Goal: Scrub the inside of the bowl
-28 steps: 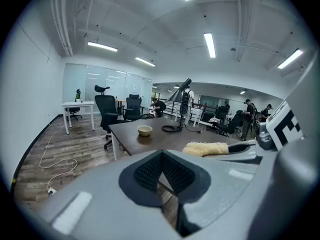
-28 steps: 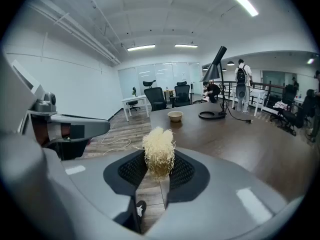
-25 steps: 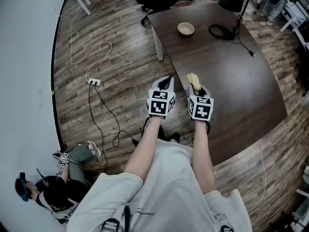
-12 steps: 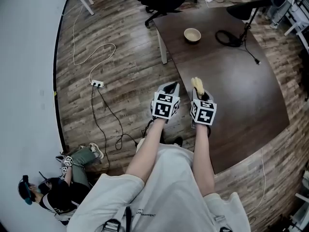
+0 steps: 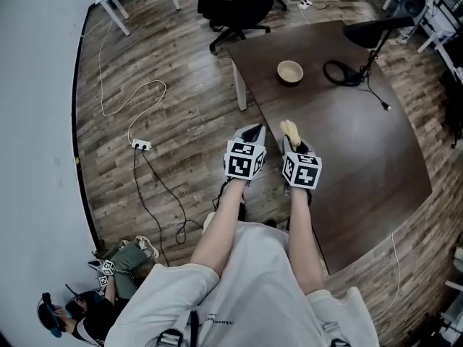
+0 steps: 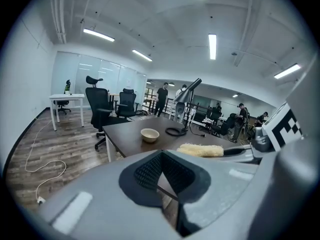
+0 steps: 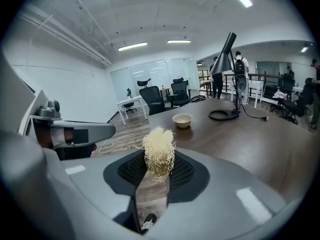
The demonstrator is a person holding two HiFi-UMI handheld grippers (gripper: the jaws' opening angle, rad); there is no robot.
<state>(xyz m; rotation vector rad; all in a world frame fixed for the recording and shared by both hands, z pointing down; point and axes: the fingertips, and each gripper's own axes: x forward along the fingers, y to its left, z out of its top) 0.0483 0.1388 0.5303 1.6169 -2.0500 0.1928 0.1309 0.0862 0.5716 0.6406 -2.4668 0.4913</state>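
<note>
While both grippers hold side by side as a second ago, bowl [image 5: 290,71] shows slightly closer in head view, still well ahead of both jaws on table [image 5: 362,143]. Forearms parallel, reaching forward. Left gripper [image 5: 250,131]: jaws pressed together, empty. Right gripper [image 5: 291,140]: jaws pinching scrubber [image 5: 289,129], tuft protruding forward.

The bowl [image 5: 290,71] is cream. The table [image 5: 347,143] is dark brown. The scrubber [image 5: 290,129] is pale yellow. The left gripper [image 5: 250,131] and right gripper [image 5: 293,142] are grey with black pads, and their cubes have black-and-white squares. The floor [image 5: 188,92] is streaky brown wood. The chair [image 5: 233,6] is black. The shirt [image 5: 253,288] is light grey.
</note>
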